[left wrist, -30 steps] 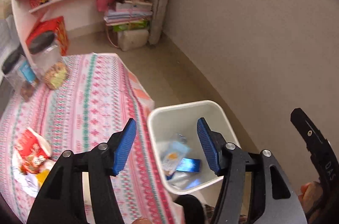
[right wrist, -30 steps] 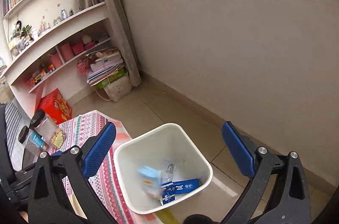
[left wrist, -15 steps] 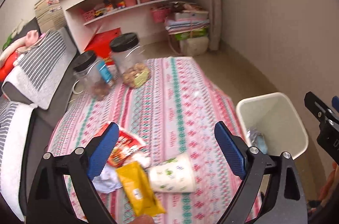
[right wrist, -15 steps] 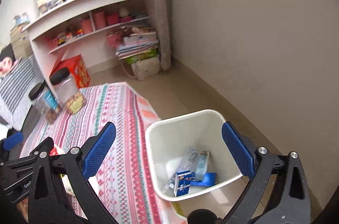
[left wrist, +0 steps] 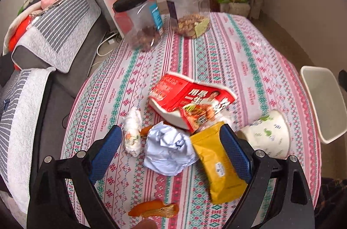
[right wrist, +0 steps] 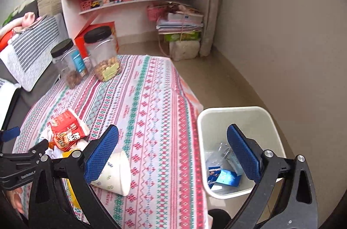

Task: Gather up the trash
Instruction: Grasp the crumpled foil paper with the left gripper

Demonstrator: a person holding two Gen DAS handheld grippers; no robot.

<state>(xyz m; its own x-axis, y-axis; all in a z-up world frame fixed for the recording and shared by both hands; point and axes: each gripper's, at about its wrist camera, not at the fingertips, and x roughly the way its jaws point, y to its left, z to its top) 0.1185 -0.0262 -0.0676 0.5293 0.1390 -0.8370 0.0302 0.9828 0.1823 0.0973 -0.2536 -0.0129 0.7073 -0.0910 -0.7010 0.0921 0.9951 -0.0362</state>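
Note:
My left gripper [left wrist: 169, 142] hangs open over a heap of trash on the patterned tablecloth [left wrist: 216, 51]. Between its pads, untouched, lie a crumpled pale-blue paper [left wrist: 167, 148] and a yellow pouch [left wrist: 219, 172]. Around them are a white tissue wad [left wrist: 132, 133], a torn red noodle packet [left wrist: 186, 96], a tipped paper cup [left wrist: 266, 138] and an orange peel [left wrist: 151, 210]. My right gripper [right wrist: 173, 153] is open and empty above the table's right edge. The paper cup [right wrist: 117, 174] lies by its left finger. The white bin [right wrist: 234, 109] stands below on the right, holding blue wrappers.
Two black-lidded clear jars [left wrist: 138, 21] [left wrist: 188, 5] stand at the table's far end. A sofa with striped cushions [left wrist: 54, 29] runs along the left. Shelves [right wrist: 138, 1] and stacked papers fill the far corner. Bare floor [right wrist: 227, 81] and a wall lie right of the bin.
Both views swung left from the bin to the table. The left gripper's jaws widened and now sit low over the trash heap. The right gripper stayed open.

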